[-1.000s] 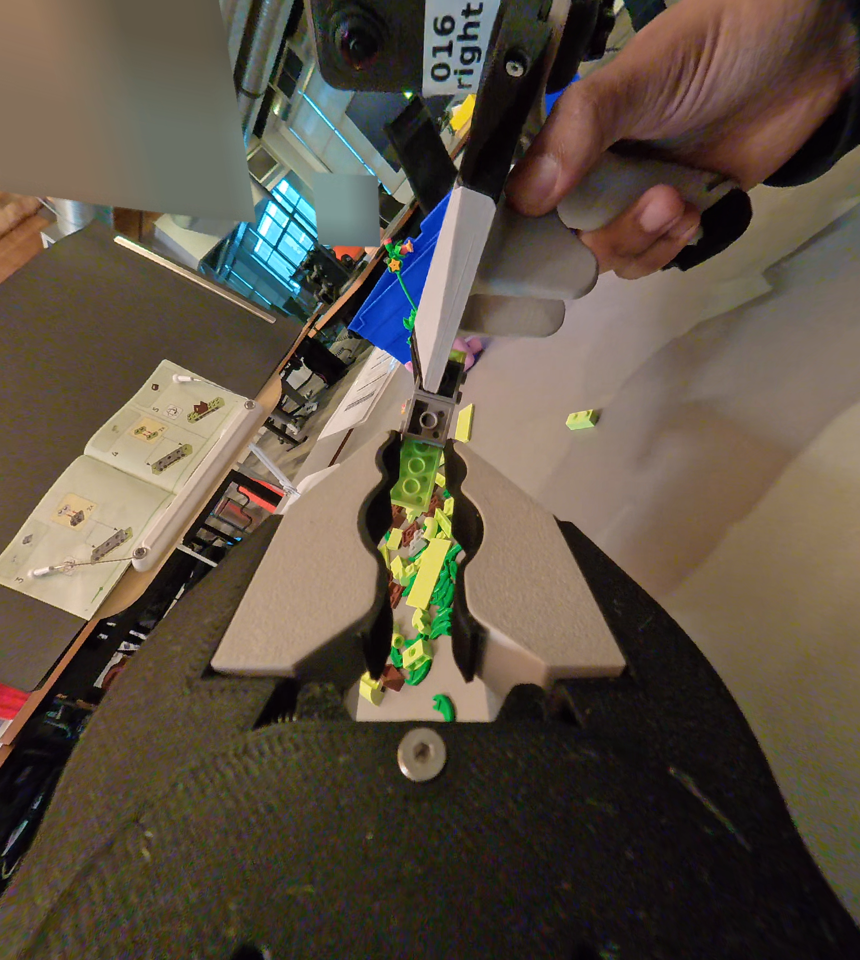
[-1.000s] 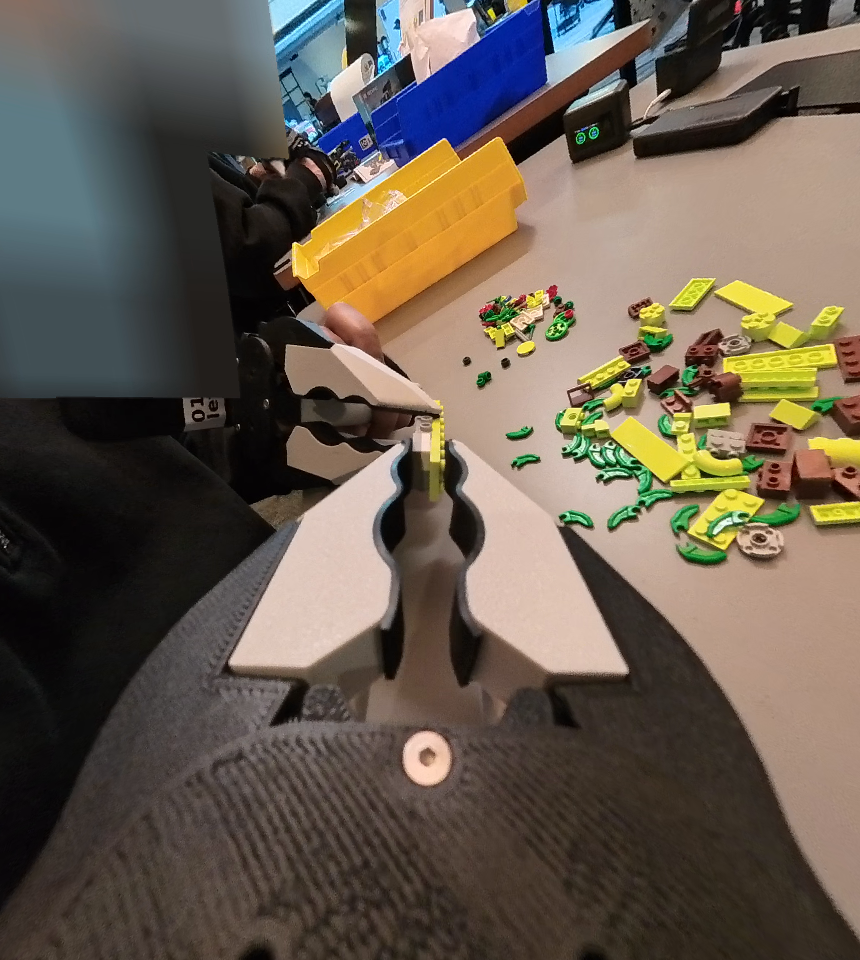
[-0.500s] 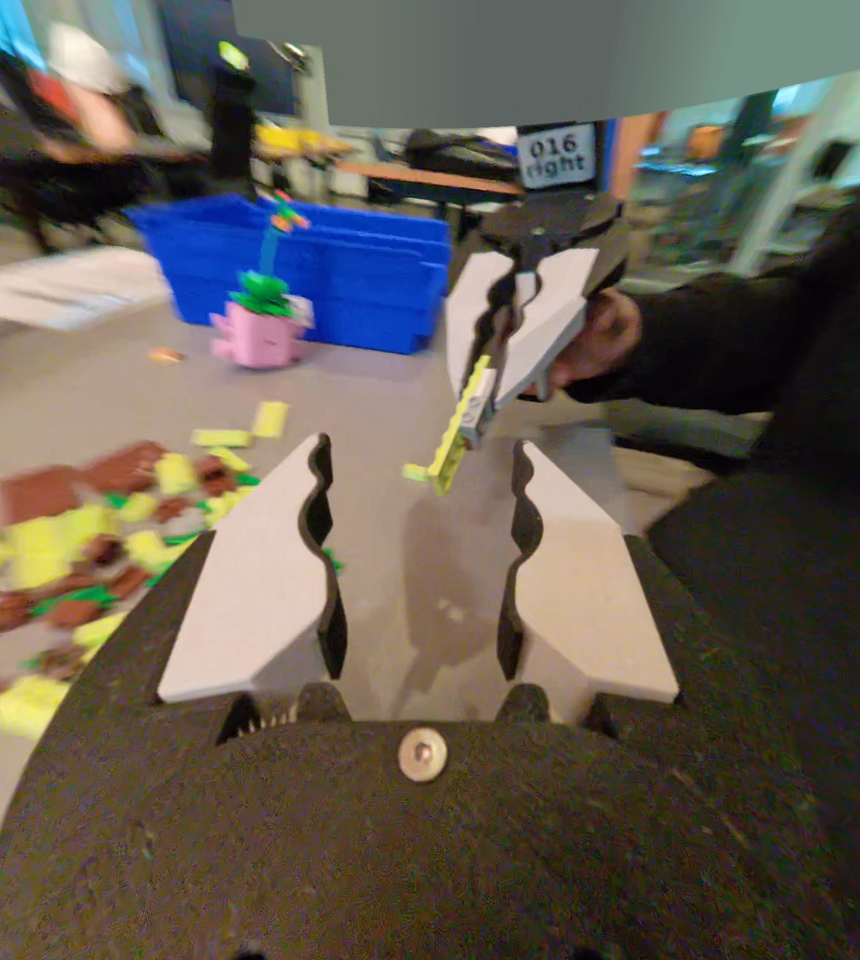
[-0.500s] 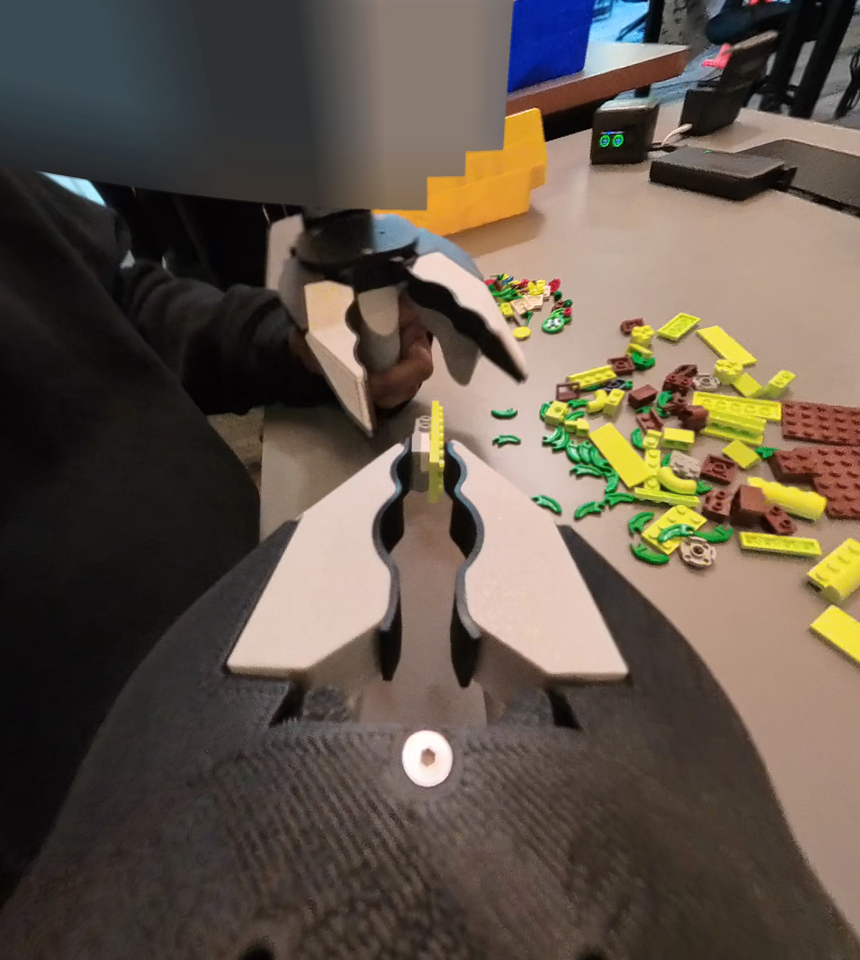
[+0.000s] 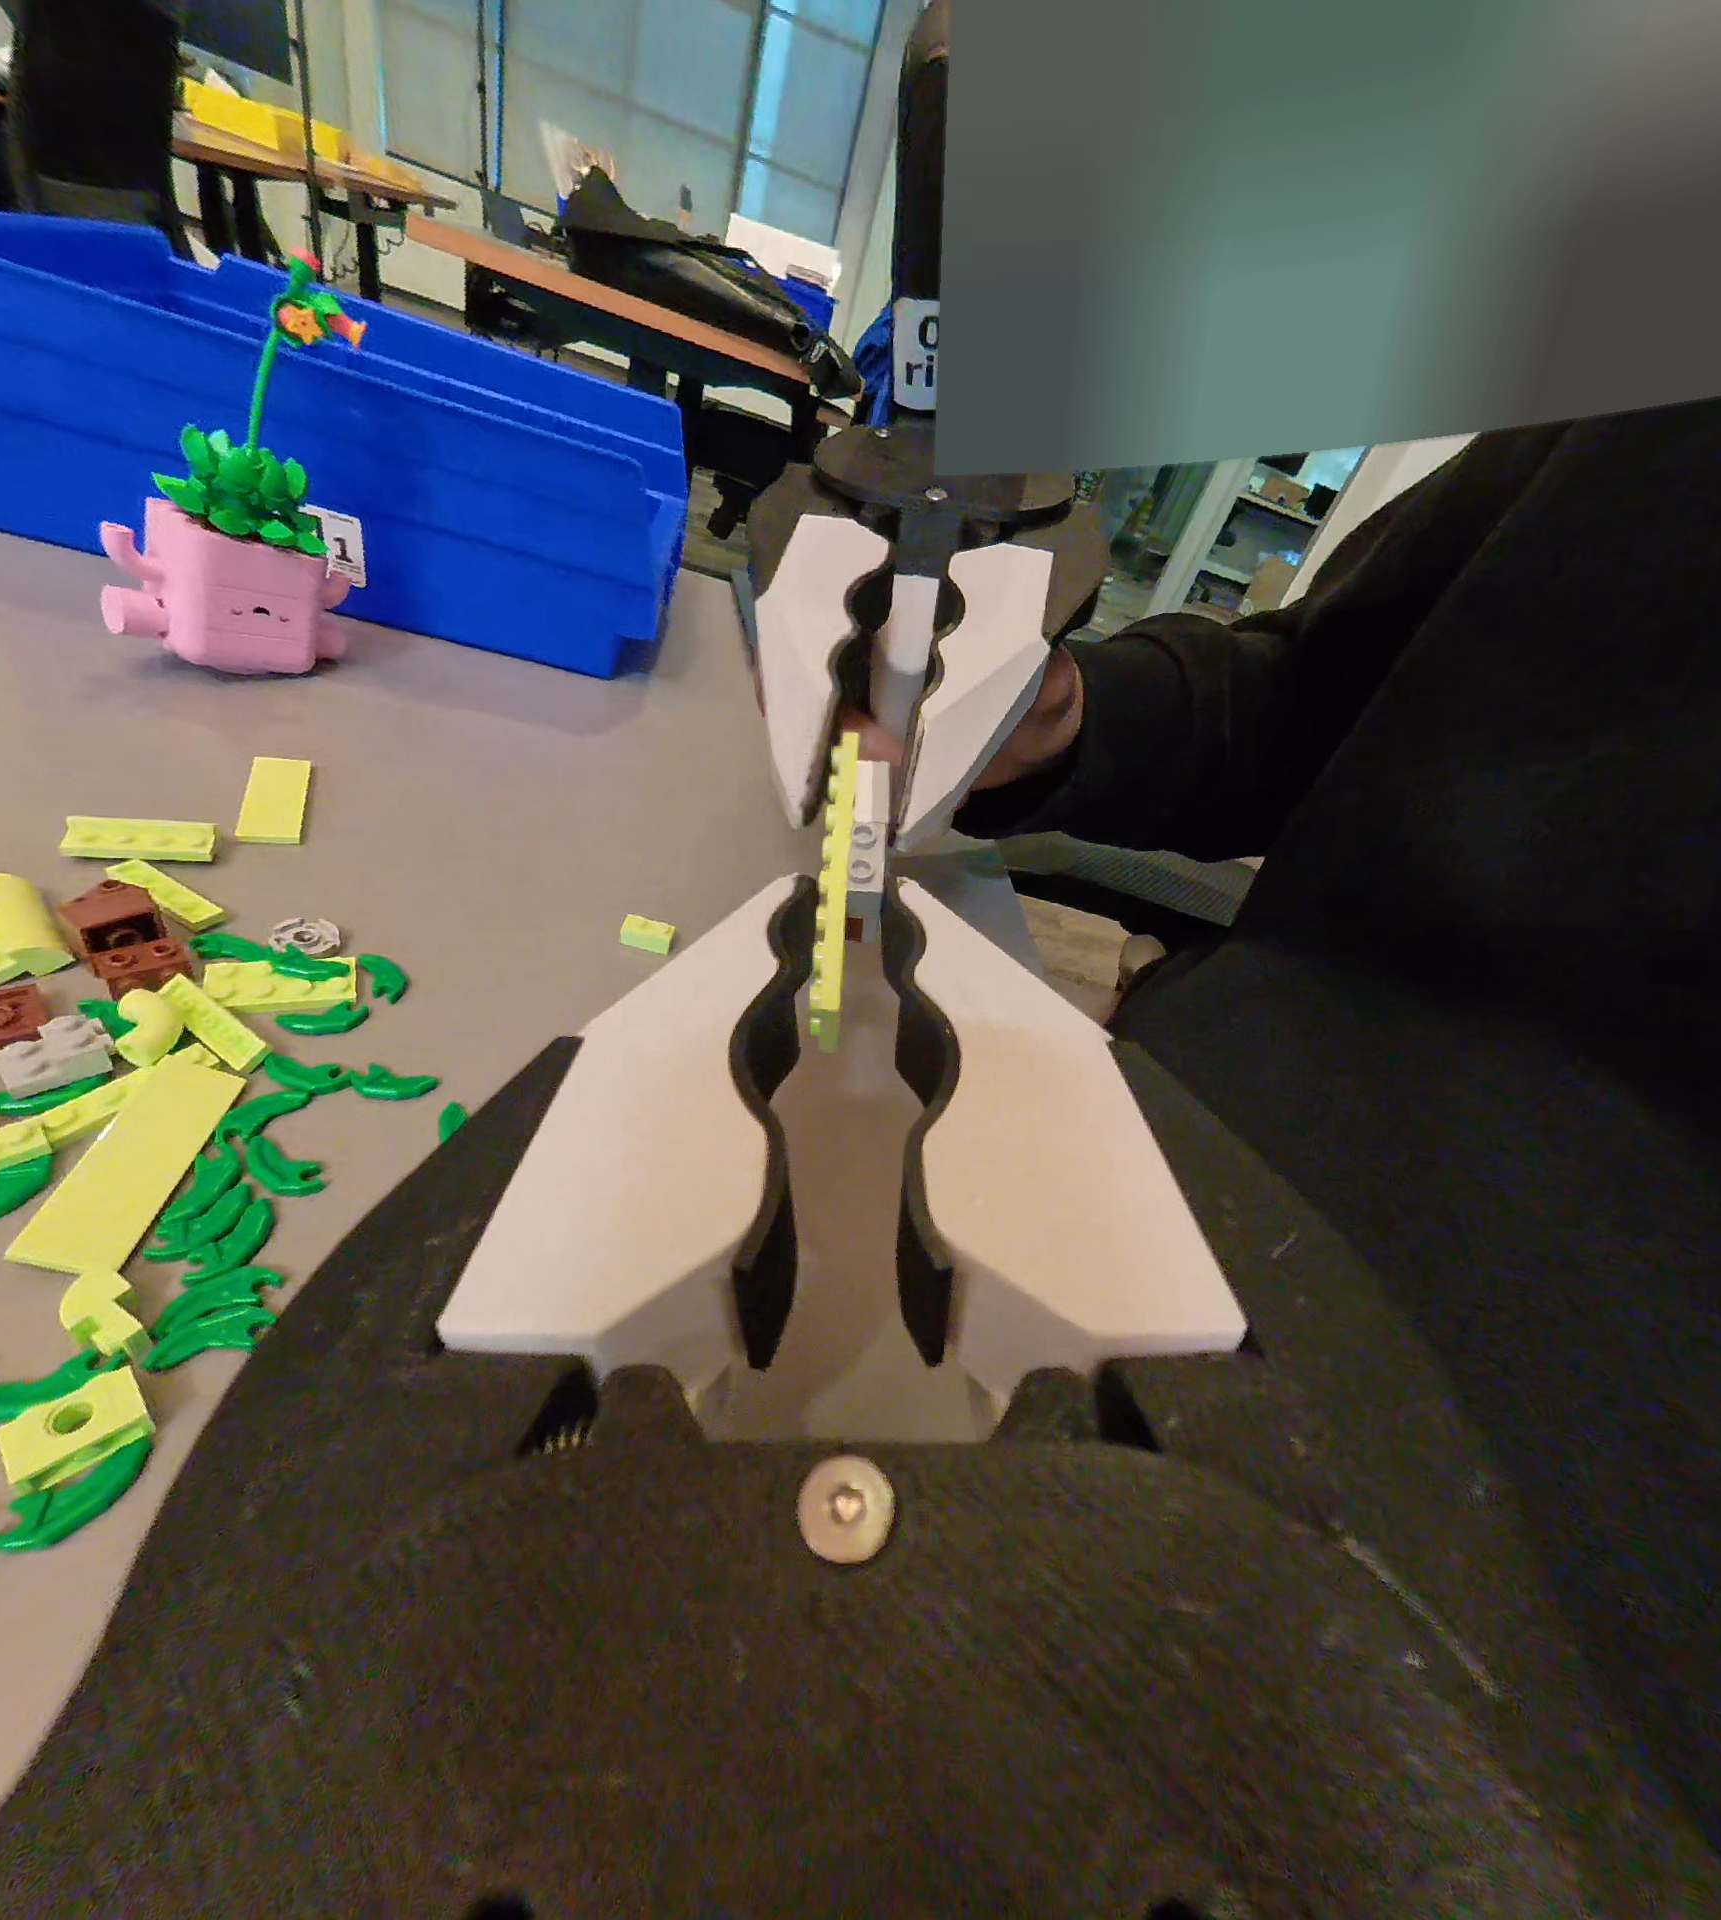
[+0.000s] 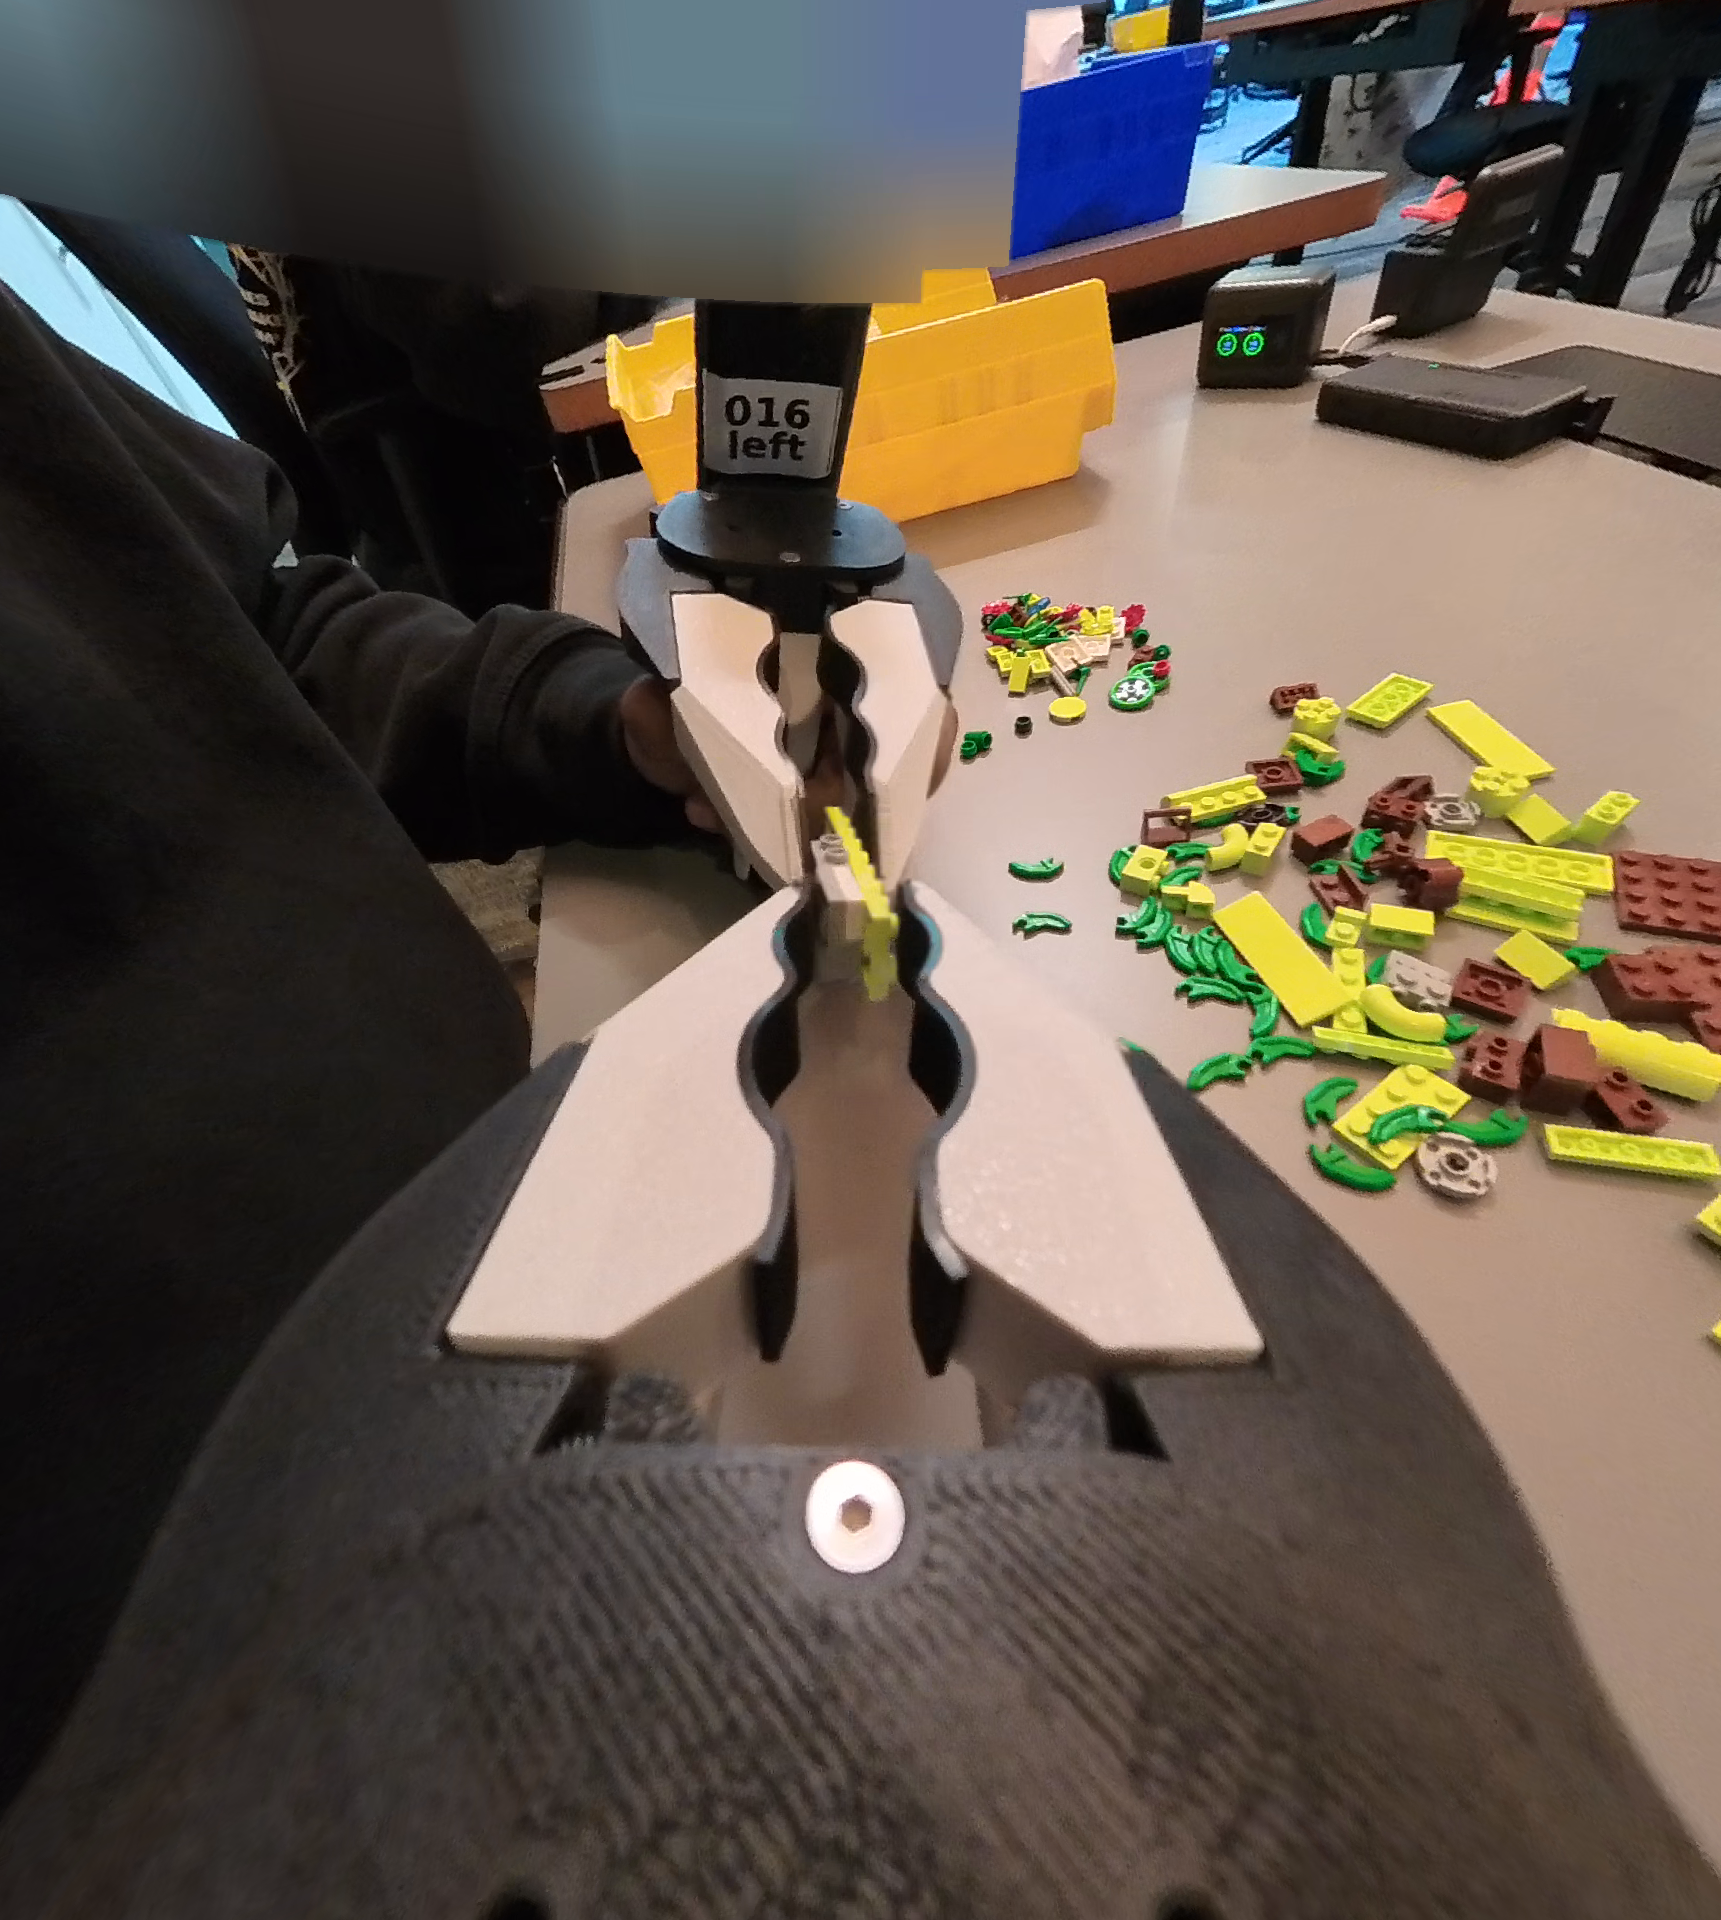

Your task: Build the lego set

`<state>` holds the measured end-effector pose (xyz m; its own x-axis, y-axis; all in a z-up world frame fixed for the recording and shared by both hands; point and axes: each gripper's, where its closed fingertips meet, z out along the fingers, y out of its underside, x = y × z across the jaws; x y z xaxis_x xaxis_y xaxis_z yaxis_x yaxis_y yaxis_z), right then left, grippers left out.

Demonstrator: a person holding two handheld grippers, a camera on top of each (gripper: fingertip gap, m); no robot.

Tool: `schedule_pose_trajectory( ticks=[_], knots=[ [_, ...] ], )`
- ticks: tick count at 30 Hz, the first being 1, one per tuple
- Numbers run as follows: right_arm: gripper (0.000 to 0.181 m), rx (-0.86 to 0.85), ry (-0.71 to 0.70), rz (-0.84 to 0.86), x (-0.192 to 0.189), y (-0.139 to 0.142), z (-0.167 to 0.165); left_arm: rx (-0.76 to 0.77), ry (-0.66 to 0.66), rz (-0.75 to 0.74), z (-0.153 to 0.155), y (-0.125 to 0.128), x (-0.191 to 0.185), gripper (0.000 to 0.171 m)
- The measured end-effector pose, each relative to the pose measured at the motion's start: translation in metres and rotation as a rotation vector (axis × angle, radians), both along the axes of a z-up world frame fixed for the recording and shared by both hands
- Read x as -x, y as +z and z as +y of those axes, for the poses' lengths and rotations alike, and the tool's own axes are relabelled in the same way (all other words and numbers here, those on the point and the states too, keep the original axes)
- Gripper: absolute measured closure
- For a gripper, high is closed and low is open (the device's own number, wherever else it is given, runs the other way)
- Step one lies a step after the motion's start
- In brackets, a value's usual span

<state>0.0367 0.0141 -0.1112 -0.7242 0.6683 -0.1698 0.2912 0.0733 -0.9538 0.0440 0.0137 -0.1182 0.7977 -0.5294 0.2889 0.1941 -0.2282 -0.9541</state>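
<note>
While both grippers meet tip to tip above the near table edge, the small lego assembly [image 5: 840, 883], a lime plate with a grey brick on one face, stands between them. The right gripper [image 6: 856, 914] has its jaws nearly shut and clamped on the assembly. The left gripper [image 5: 843, 914] has its jaws narrowly parted around the plate's lower end; whether they press on it I cannot tell.

Loose lime, brown and green pieces [image 6: 1407, 966] lie spread on the grey table [image 6: 1303, 623], just beside the grippers. Farther off is a small heap of mixed tiny parts [image 6: 1069, 649]. A pink pot model [image 5: 227, 592] with green leaves stands near a blue bin [image 5: 420, 436]; its contents are hidden. A yellow bin [image 6: 981, 395] sits at the far edge; I cannot see inside. Bare tabletop lies open between pile and bins.
</note>
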Motion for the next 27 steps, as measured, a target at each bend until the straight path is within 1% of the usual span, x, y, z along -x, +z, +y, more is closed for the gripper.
schedule_pose_trajectory(
  ticks=[12,27],
  knots=[
    [0.165,0.044,0.006,-0.033,0.0009,-0.0021,-0.0019,-0.004,-0.001,-0.007,-0.0015,0.0006,0.0007,0.164],
    [0.166,0.056,0.013,-0.042,0.0025,-0.001,-0.0008,-0.003,-0.001,-0.028,-0.002,0.0013,0.0026,0.164]
  ],
)
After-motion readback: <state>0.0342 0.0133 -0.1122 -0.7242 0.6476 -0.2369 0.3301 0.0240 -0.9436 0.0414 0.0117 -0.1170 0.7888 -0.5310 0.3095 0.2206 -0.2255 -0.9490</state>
